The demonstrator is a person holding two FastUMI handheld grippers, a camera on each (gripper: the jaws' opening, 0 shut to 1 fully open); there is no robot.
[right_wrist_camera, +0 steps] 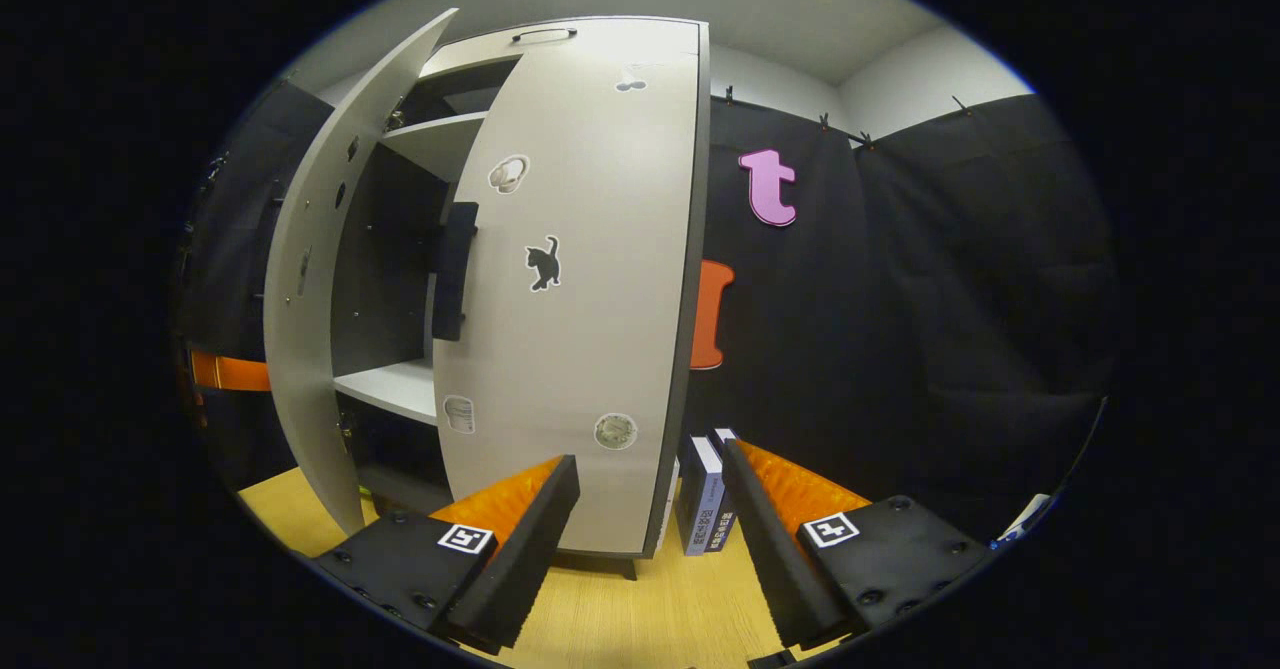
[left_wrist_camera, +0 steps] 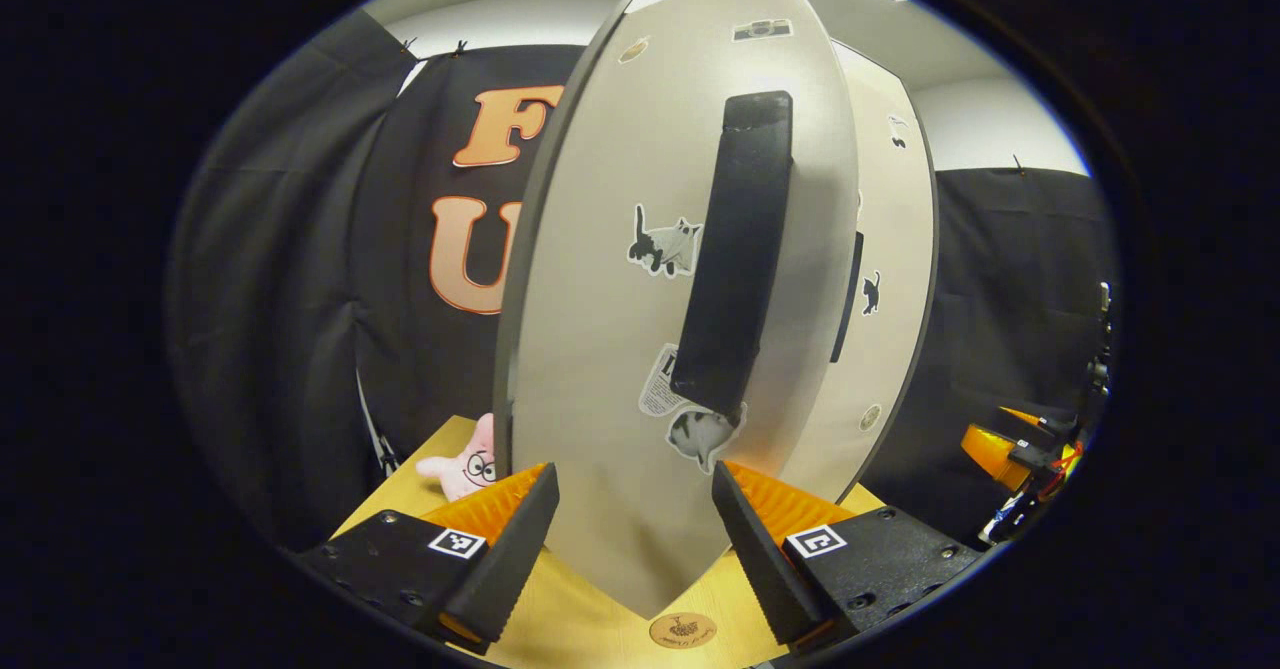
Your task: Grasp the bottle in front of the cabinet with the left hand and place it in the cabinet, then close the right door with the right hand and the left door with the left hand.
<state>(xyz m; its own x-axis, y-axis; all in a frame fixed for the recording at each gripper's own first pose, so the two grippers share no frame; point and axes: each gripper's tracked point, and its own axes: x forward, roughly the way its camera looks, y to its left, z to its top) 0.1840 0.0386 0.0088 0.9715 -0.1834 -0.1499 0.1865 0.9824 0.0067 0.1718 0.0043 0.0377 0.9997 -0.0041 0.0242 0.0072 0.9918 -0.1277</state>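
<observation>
Black cloth walls back a pale wooden counter [right_wrist_camera: 640, 609] carrying the grey cabinet [right_wrist_camera: 440, 149], whose right door [right_wrist_camera: 580, 279] sits shut while the left door [left_wrist_camera: 640, 279] stands ajar, likely mid-closing. Left claw [left_wrist_camera: 635, 534], fingers apart, faces that door just below its black handle [left_wrist_camera: 740, 249], seemingly poised to push; right claw [right_wrist_camera: 650, 539], also apart, hangs back, clear. I cannot see the bottle, presumably inside.

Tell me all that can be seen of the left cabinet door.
The left door is a flat light-grey panel with a dark edge. A long black handle stands upright on its front, with cat stickers beside and below it. It hangs partly open. The left gripper is open just before its lower edge, fingers to either side; contact cannot be told.
</observation>
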